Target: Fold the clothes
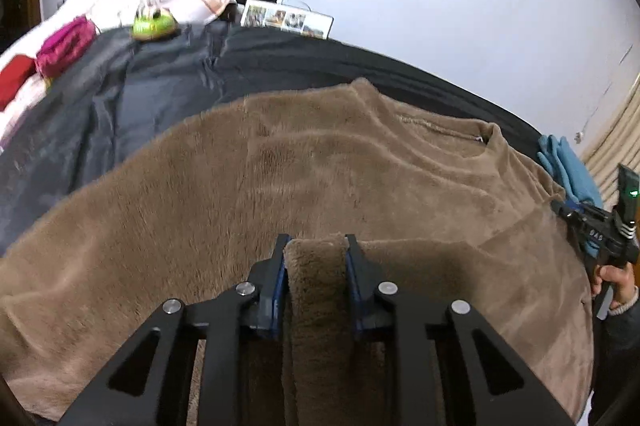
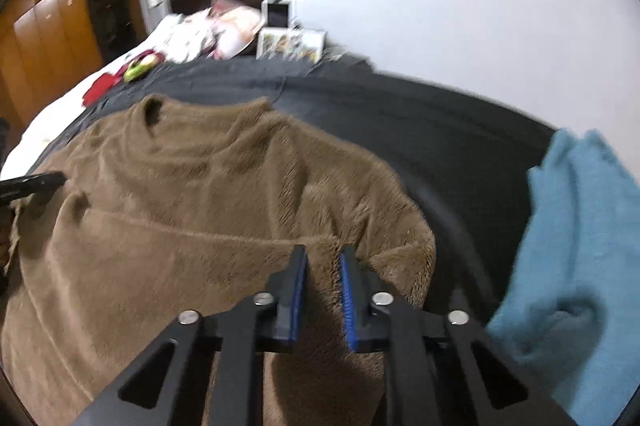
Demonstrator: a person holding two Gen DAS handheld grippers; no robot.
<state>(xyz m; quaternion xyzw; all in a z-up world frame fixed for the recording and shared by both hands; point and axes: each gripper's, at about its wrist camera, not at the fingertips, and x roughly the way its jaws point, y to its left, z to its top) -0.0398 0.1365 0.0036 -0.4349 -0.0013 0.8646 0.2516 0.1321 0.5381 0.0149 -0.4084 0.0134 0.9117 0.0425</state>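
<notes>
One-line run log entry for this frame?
step: fold | left gripper: shut on brown sweater | right gripper: shut on brown sweater | surface: dark bedspread | nearby: blue garment

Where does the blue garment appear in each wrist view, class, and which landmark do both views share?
Left wrist: blue garment lies small at the far right edge, beyond the brown fleece sweater.
Right wrist: blue garment fills the right side, large.
Shared landmark: the photo frame against the wall.

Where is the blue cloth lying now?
In the right wrist view, the blue cloth lies at the right edge on the dark bedcover, right of the brown sweater.
</notes>
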